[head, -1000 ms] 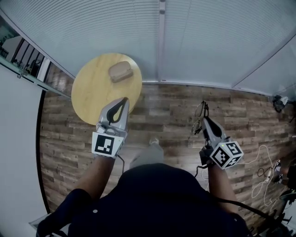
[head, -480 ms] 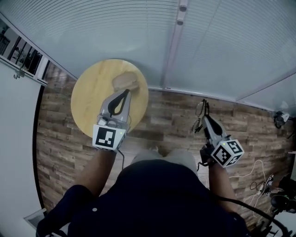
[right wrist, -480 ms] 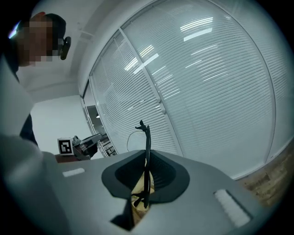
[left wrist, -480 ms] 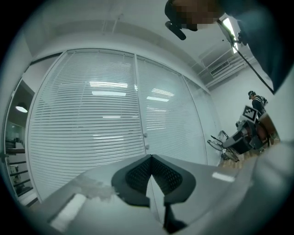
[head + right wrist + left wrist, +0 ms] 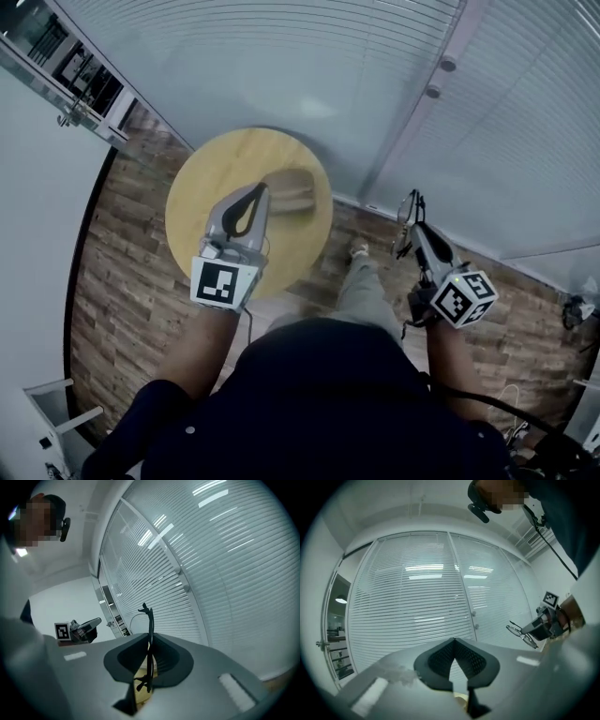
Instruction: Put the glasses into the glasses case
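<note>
A tan glasses case (image 5: 292,190) lies shut on the round wooden table (image 5: 208,192), on its far right part. My left gripper (image 5: 259,189) hovers over the table with its tips just left of the case; its jaws are shut with nothing between them, and the left gripper view shows the left gripper (image 5: 453,640) the same way. My right gripper (image 5: 412,225) hangs over the floor to the right of the table, shut on thin black-framed glasses (image 5: 405,216). In the right gripper view the glasses (image 5: 150,634) stand upright between the pads of the right gripper (image 5: 150,644).
A glass wall with blinds (image 5: 328,84) curves behind the table. Wood-plank floor (image 5: 122,281) lies around it, with a white wall at the left. The person's foot (image 5: 359,251) is near the table's right edge. Cables lie at the far right (image 5: 572,309).
The person has stepped toward the table. My left gripper has gone from the table's near edge to beside the case. My right gripper, still holding the glasses, has come closer to the table.
</note>
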The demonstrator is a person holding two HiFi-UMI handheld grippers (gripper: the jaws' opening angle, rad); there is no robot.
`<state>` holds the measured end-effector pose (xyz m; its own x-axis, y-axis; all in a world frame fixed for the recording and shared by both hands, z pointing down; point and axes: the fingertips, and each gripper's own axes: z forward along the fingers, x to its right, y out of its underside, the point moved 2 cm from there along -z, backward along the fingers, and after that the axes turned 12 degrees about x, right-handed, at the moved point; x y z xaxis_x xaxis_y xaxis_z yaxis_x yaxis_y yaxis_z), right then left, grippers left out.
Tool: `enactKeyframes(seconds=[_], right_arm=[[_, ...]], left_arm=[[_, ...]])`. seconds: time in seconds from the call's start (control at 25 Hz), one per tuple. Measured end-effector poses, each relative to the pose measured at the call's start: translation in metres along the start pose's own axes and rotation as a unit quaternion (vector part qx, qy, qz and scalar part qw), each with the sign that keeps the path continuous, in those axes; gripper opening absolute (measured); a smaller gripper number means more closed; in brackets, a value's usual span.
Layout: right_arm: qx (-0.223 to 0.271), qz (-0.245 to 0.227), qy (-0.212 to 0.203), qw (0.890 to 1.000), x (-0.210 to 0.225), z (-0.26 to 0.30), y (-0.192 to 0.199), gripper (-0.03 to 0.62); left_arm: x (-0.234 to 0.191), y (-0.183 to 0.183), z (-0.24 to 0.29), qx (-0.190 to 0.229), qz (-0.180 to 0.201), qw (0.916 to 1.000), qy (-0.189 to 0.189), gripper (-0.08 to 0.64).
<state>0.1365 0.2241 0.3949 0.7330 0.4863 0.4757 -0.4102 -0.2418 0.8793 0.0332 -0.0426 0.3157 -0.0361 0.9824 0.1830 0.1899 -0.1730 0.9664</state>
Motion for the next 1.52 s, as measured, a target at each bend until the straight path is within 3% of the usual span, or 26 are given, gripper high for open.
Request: enactKeyframes(seconds=[0.28, 0.4, 0.56, 0.8, 1.0, 1.28, 1.4, 1.52], right_arm=[[-0.068, -0.006, -0.118, 0.991, 0.014, 0.126, -0.017, 0.035], [-0.112, -0.010, -0.180, 0.977, 0.009, 0.177, -0.015, 0.035], [-0.158, -0.017, -0.267, 0.951, -0.004, 0.239, -0.003, 0.035], [-0.213, -0.018, -0.373, 0.903, -0.024, 0.296, 0.015, 0.035], [-0.248, -0.026, -0.452, 0.856, -0.048, 0.332, 0.022, 0.035], [-0.291, -0.026, -0.505, 0.812, -0.064, 0.338, 0.048, 0.035], [-0.306, -0.029, -0.517, 0.799, -0.075, 0.328, 0.059, 0.035], [-0.313, -0.034, -0.525, 0.791, -0.092, 0.311, 0.062, 0.035]], left_arm=[[-0.056, 0.015, 0.027, -0.030, 0.002, 0.9935, -0.110, 0.006], [-0.079, 0.021, 0.026, -0.048, 0.009, 0.9838, -0.173, 0.006], [-0.102, 0.032, 0.021, -0.082, 0.023, 0.9666, -0.242, 0.006], [-0.112, 0.034, 0.004, -0.116, 0.048, 0.9312, -0.342, 0.006], [-0.105, 0.017, -0.015, -0.105, 0.070, 0.8905, -0.437, 0.006], [-0.068, 0.008, -0.064, -0.129, 0.074, 0.8295, -0.538, 0.006], [-0.049, -0.008, -0.085, -0.112, 0.079, 0.8158, -0.562, 0.006], [-0.035, -0.023, -0.107, -0.111, 0.085, 0.8093, -0.570, 0.006]])
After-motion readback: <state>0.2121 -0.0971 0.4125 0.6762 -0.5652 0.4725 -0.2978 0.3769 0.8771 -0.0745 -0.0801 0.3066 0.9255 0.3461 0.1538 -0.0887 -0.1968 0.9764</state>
